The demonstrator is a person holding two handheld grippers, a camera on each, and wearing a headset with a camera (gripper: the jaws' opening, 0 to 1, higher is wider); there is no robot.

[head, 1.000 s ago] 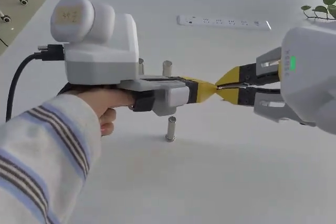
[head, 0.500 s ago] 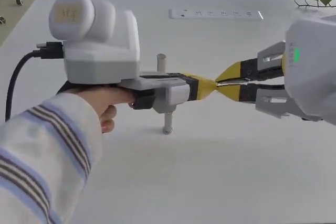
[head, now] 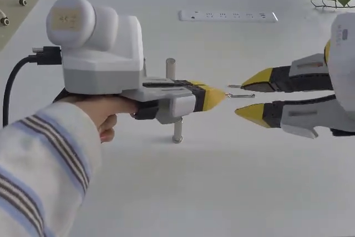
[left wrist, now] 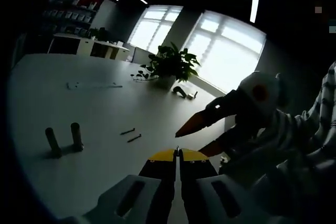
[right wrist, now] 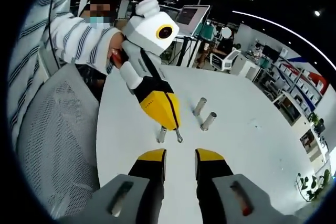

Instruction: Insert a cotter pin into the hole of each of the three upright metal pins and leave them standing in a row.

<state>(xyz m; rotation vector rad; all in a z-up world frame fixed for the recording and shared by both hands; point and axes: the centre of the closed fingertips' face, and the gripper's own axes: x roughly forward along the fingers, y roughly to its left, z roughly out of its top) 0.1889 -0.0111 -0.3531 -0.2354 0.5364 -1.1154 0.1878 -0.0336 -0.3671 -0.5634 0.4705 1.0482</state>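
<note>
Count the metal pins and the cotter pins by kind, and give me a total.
Metal pins: 3
Cotter pins: 3 (1 in the left gripper, 2 lying loose)
Total: 6

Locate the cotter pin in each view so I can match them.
Head view: the cotter pin juts from the yellow tip of the left gripper, centre-right.
Left gripper view: cotter pin a sliver at its own shut tips, bottom centre.
Right gripper view: cotter pin hangs under that tip, centre.
Shared landmark: that yellow tip.
</note>
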